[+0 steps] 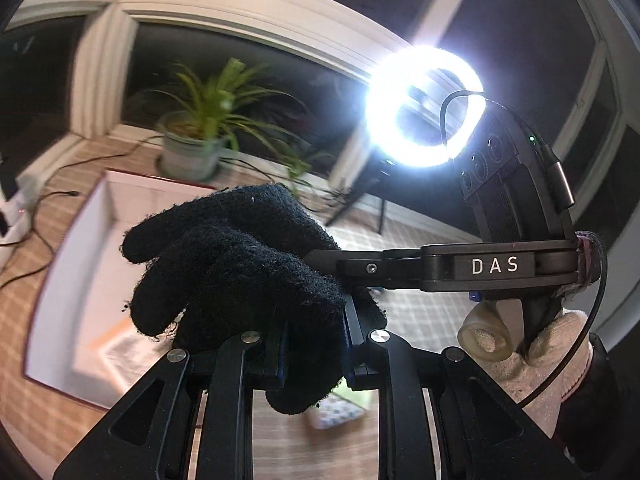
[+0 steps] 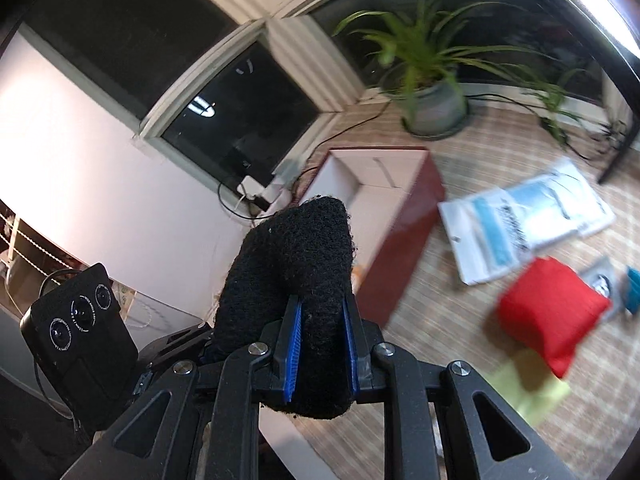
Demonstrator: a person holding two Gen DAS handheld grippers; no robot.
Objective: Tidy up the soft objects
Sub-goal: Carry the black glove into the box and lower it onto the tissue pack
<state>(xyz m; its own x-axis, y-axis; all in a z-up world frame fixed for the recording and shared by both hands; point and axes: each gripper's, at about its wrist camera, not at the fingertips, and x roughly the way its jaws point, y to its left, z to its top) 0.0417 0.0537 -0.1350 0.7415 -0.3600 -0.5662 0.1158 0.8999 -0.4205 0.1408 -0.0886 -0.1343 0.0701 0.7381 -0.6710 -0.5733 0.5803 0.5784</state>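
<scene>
A black fuzzy glove [image 1: 236, 264] hangs in the air with its finger parts spread toward the left. My left gripper [image 1: 314, 346] is shut on it, blue pads pressing its lower part. From the right, the right gripper's finger [image 1: 360, 267] reaches into the same black mass. In the right wrist view my right gripper [image 2: 322, 342] is shut on the black glove [image 2: 296, 264], which stands up thick between the blue pads. An open box [image 2: 404, 216], red outside and white inside, sits on the floor just beyond; it lies left of the glove [image 1: 76, 280] in the left wrist view.
A red cushion [image 2: 552, 316], white plastic packs [image 2: 528, 220] and a yellow cloth [image 2: 528, 392] lie on the tatami-like floor [image 2: 460, 352]. A potted plant [image 1: 196, 136] and cables stand by the window. A bright ring light [image 1: 424, 106] is behind. A white-gloved hand [image 1: 540, 356] holds the right gripper.
</scene>
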